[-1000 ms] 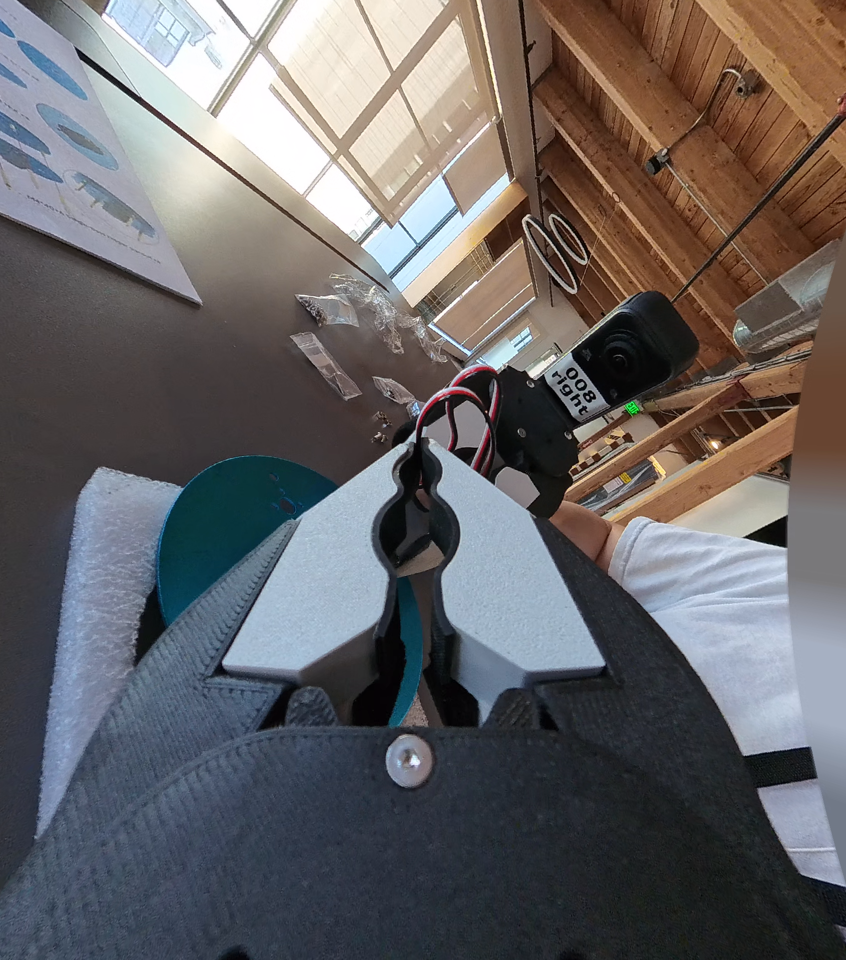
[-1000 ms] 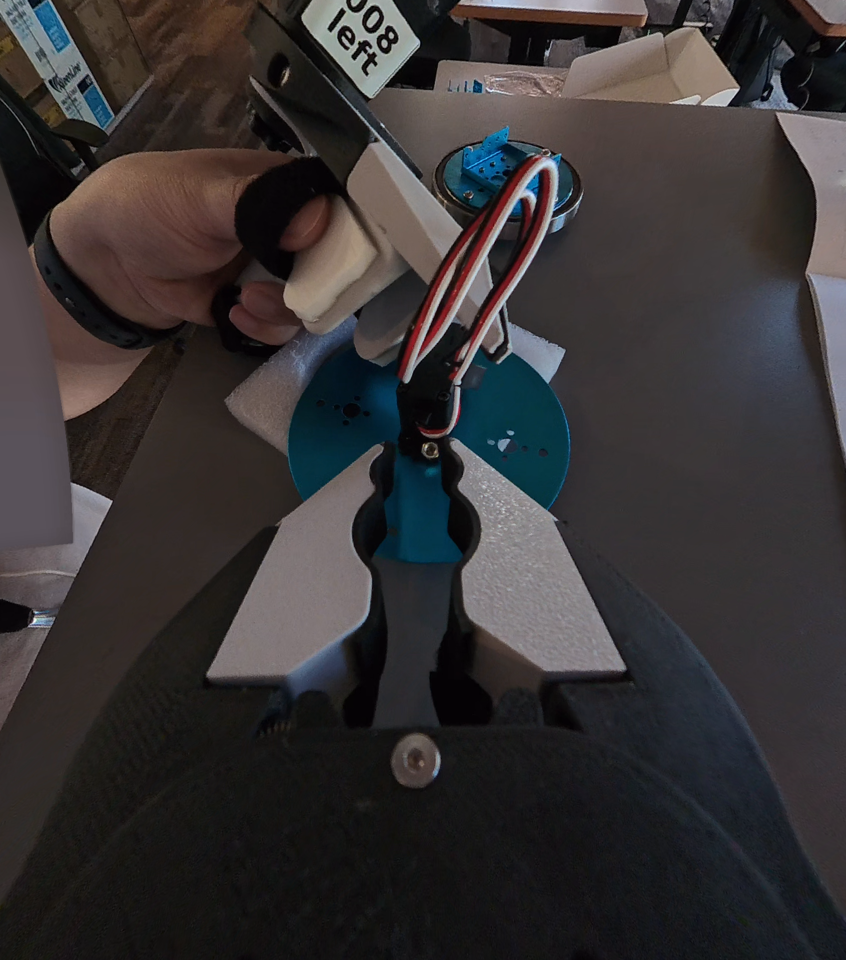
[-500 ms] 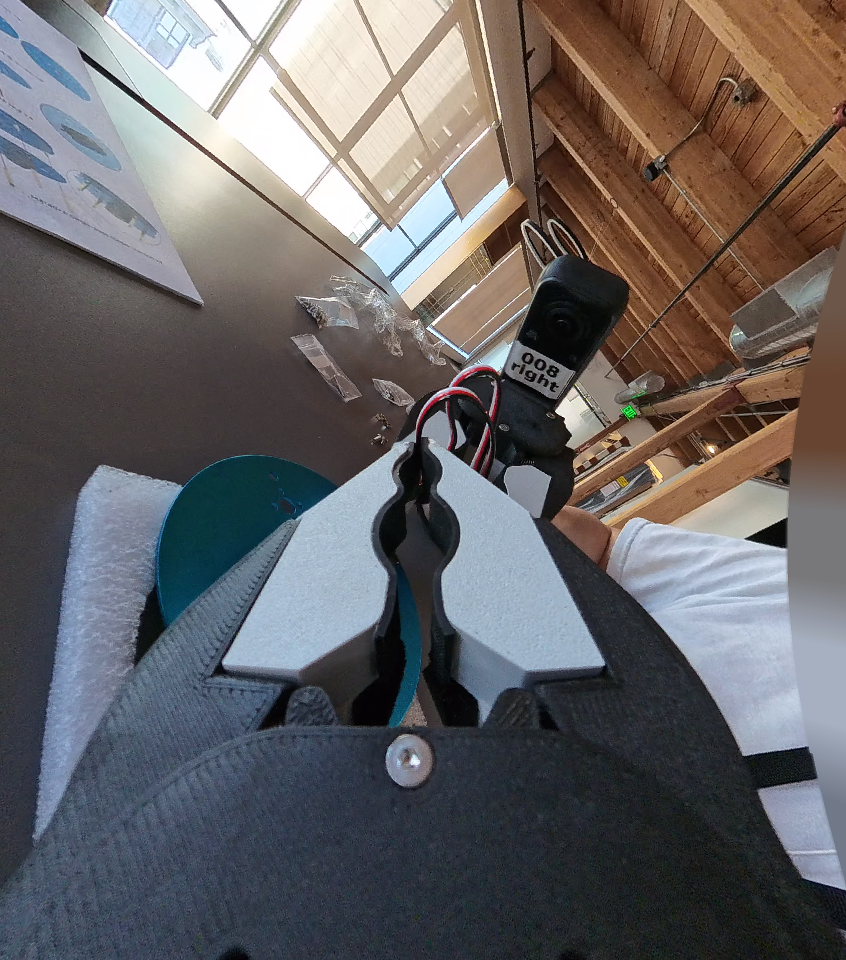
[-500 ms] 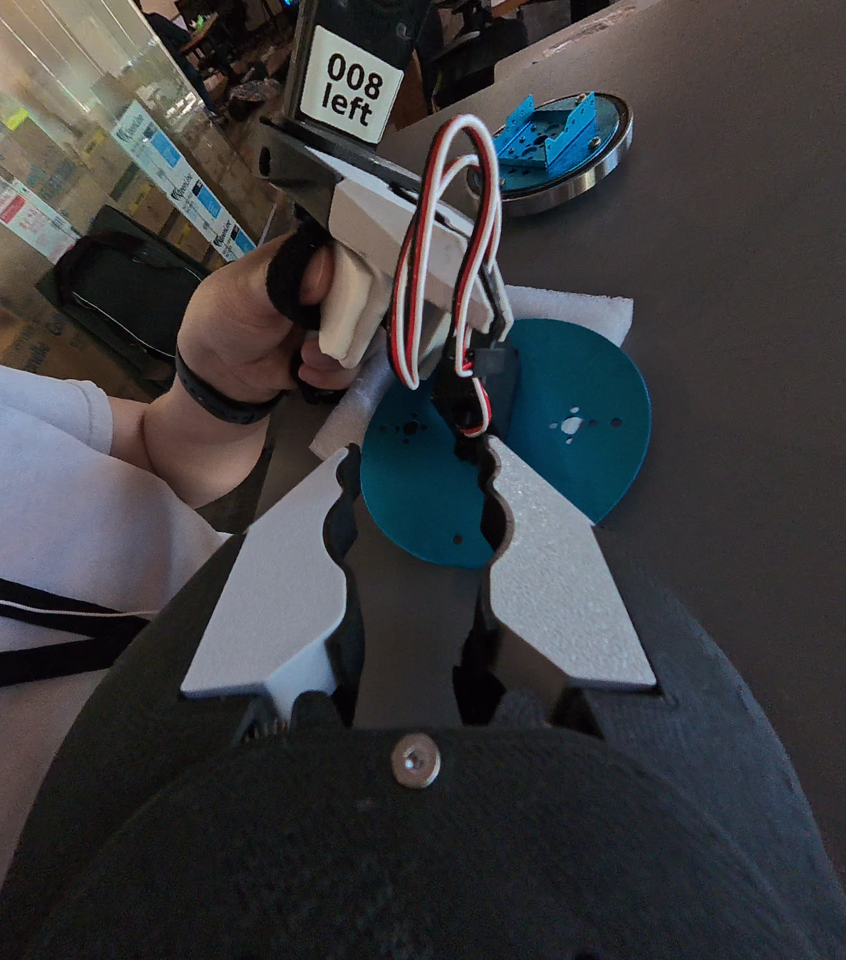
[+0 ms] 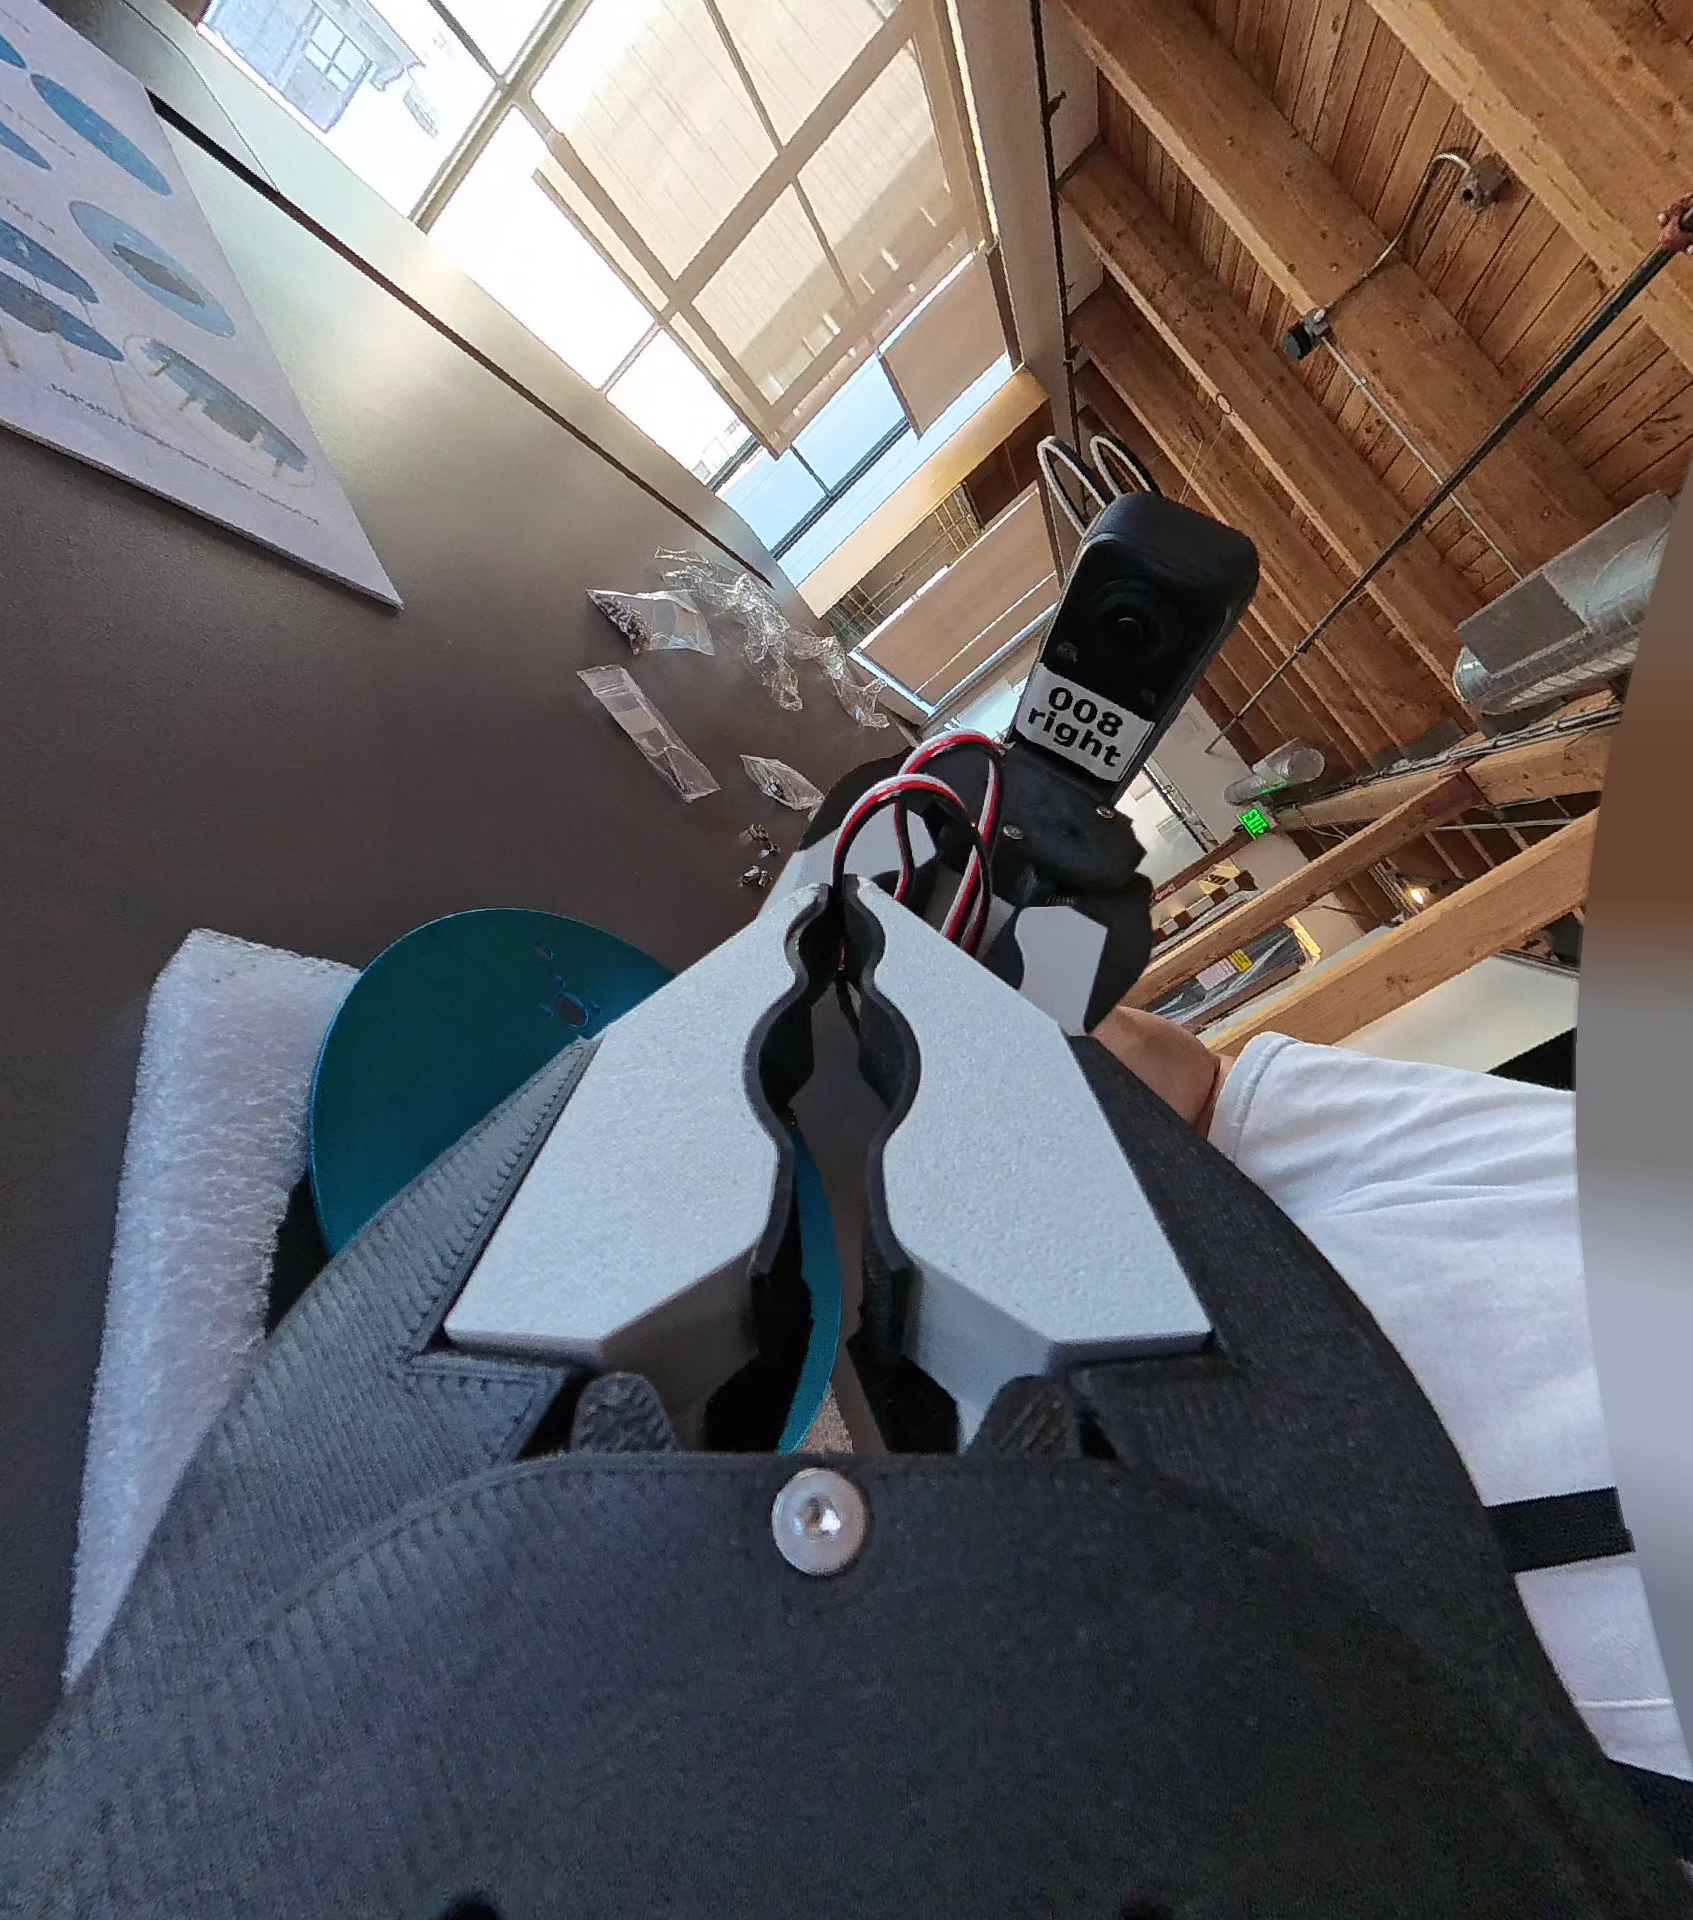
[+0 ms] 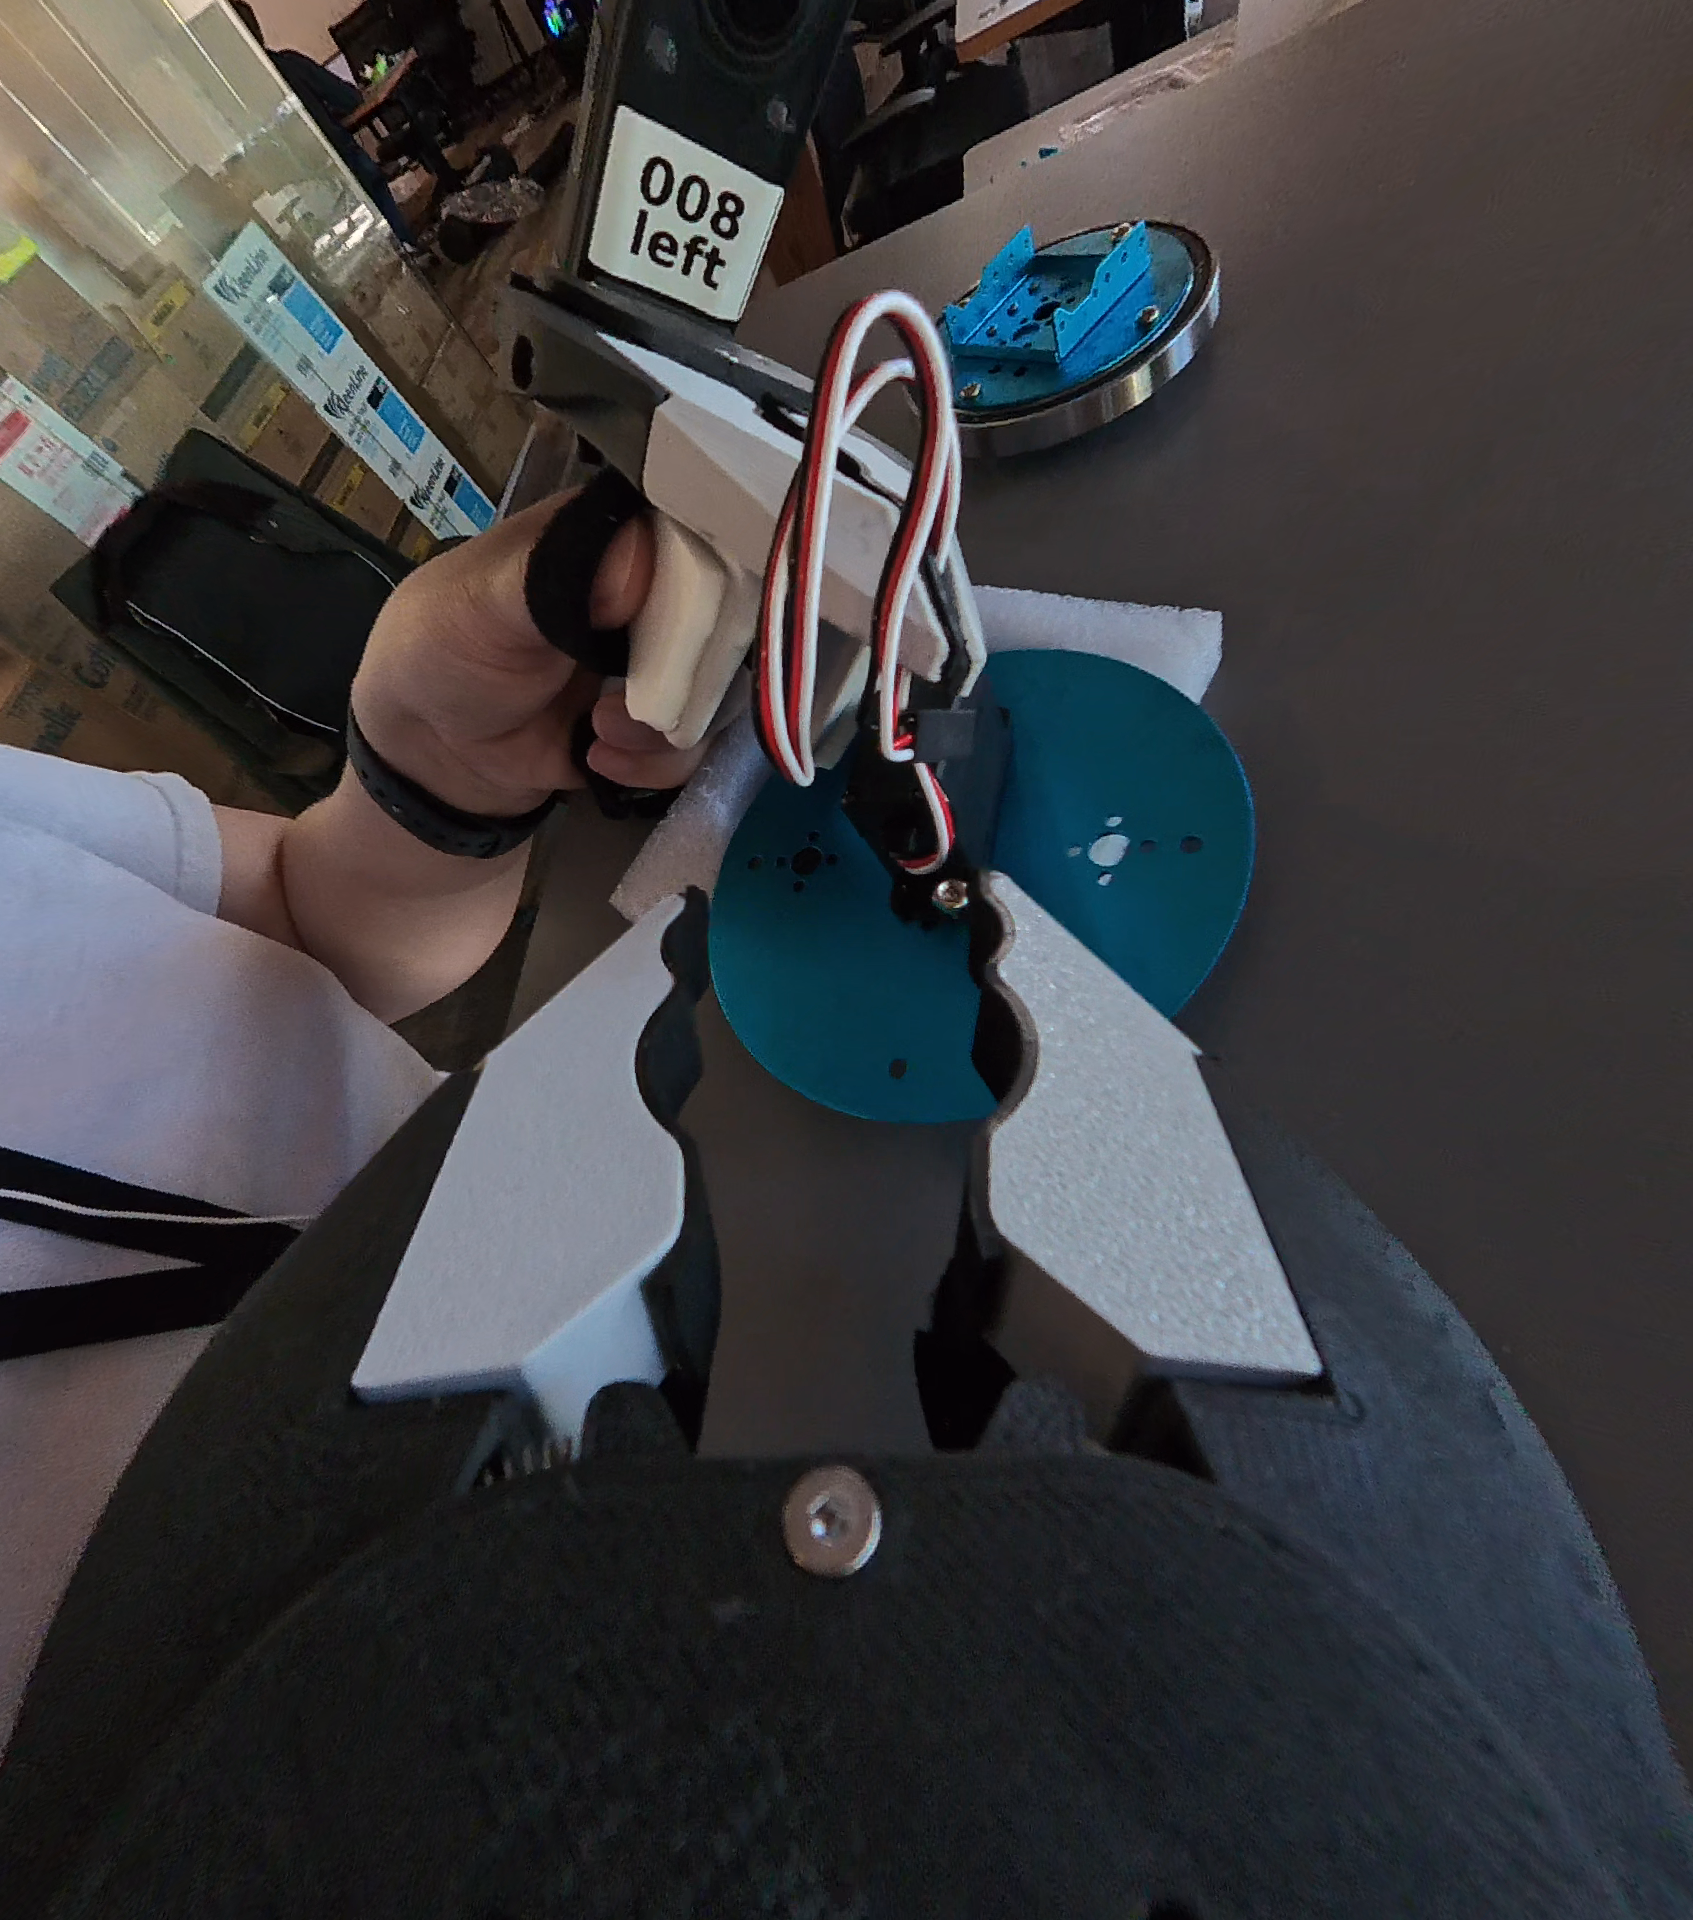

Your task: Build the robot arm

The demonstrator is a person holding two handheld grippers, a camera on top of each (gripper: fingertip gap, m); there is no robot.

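Note:
My left gripper is shut on a small black servo with a looped red, white and black cable. It holds the servo just above a round blue disc. The disc lies on a white foam sheet on the dark table. My right gripper is open and empty. Its right fingertip is right beside the screw at the servo's lower end; I cannot tell if they touch. The disc and cable also show in the left wrist view.
A metal ring tray with blue brackets sits at the far side of the table. In the left wrist view a printed sheet, clear plastic bags and small screws lie on the table. A person's hand grips the left gripper. My hands' fingertips stand some 5 centimeters from each other.
My right gripper was shut on the servo's blue part; it has opened, let go and swung round to the side. My left gripper has kept hold of the servo over the disc.

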